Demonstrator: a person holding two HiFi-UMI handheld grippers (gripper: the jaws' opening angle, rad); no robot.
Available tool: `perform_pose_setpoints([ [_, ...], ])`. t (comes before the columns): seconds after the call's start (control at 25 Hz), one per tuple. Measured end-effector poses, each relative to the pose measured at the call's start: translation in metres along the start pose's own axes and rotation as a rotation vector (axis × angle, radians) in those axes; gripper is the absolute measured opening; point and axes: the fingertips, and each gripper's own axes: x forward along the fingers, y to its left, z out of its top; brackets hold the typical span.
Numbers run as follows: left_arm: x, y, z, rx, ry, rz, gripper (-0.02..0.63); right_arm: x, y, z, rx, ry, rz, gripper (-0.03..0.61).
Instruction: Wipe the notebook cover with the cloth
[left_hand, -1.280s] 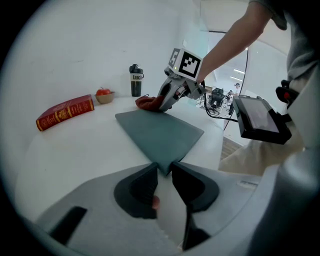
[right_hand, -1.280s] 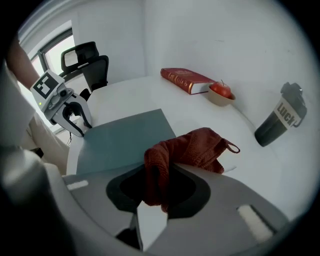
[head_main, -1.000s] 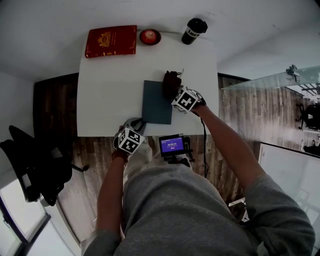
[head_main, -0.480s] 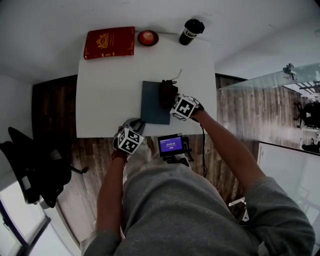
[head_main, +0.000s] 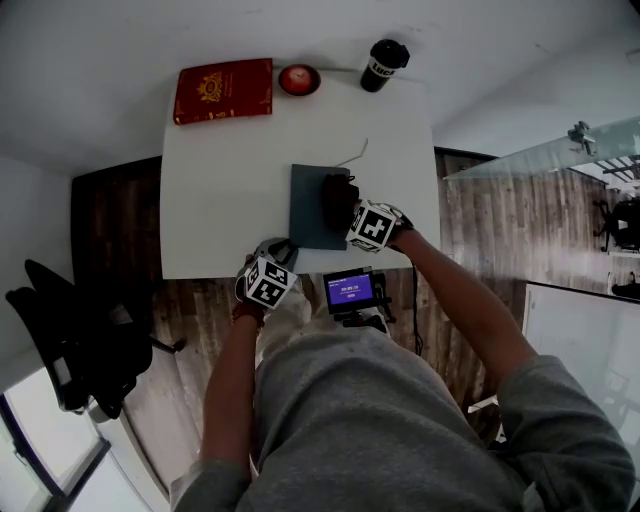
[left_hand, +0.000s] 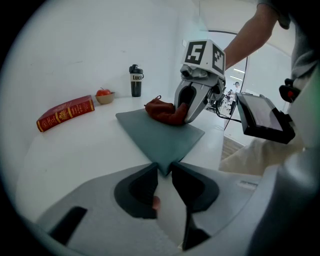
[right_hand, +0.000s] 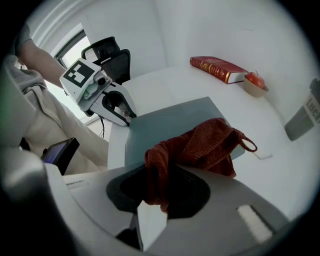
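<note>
While the left tool pinches the near corner of the grey-blue notebook lying on the white surface, the right tool is clamped on a rust-red cloth that rests bunched on the notebook's cover, near its right edge.

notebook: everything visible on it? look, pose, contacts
The notebook is a thin, plain slate-grey book with a matte cover. It is closed and lies flat on the white table near the front edge. The left gripper pinches its near corner between its jaws. The red cloth, clamped in the right gripper, rests on the cover's right part.
</note>
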Motion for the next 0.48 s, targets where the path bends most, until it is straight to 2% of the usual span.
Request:
perform_pose_setpoints([
  [0.48, -0.001, 0.0, -0.001, -0.007, 0.003, -0.001, 0.097, 0.005, 0.033, -0.003, -0.009, 0.015, 0.065, 0.089],
])
